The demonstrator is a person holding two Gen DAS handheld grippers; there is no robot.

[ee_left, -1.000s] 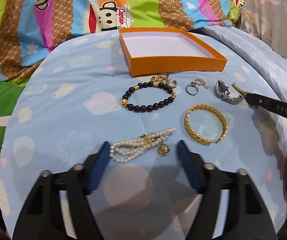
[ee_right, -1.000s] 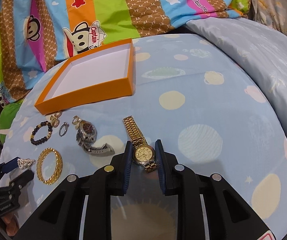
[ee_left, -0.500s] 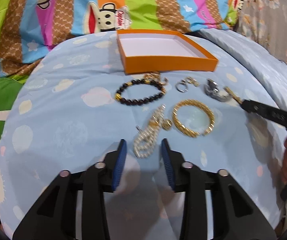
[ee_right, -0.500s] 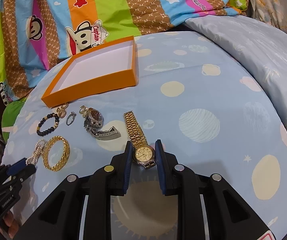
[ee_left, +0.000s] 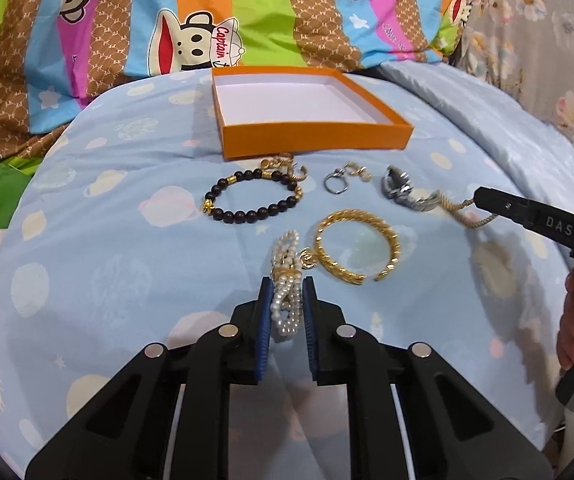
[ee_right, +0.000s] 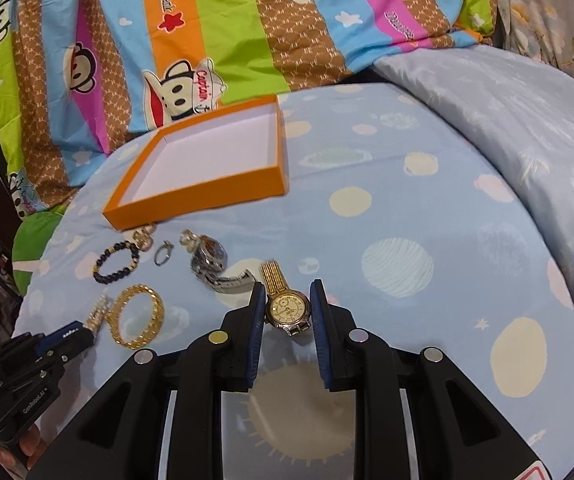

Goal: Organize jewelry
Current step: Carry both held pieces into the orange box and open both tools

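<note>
**Jewelry sort: both grippers on items, box unfilled**

Bed surface: light blue planet-print sheet [ee_left: 99, 280]; striped cartoon-monkey blanket [ee_left: 127, 20] at 12 o'clock behind it.

Orange box [ee_left: 315, 138], white inside, open, at 12 o'clock in the left wrist view; nothing visible inside.

Left gripper [ee_left: 287, 312]: closed on the pearl bracelet [ee_left: 287, 280], both blue pads touching the strands. Bracelet's far end points toward 12 o'clock, with a small gold charm beside it.

Right gripper [ee_right: 289, 312]: fingers flank the gold watch [ee_right: 287, 308]; face up, band running toward 12 o'clock. Left pad looks to touch the case; a slight gap shows at the right pad. Cannot tell whether it is clamped.

On the sheet, left wrist view:
- gold bangle [ee_left: 357, 246], 1 o'clock of the pearls, just beside the charm
- black bead bracelet [ee_left: 253, 200], 11 o'clock
- ring [ee_left: 335, 186], between beads and silver watch
- silver watch [ee_left: 401, 190], 2 o'clock
- small gold pieces [ee_left: 285, 166] against the box's near wall
</note>
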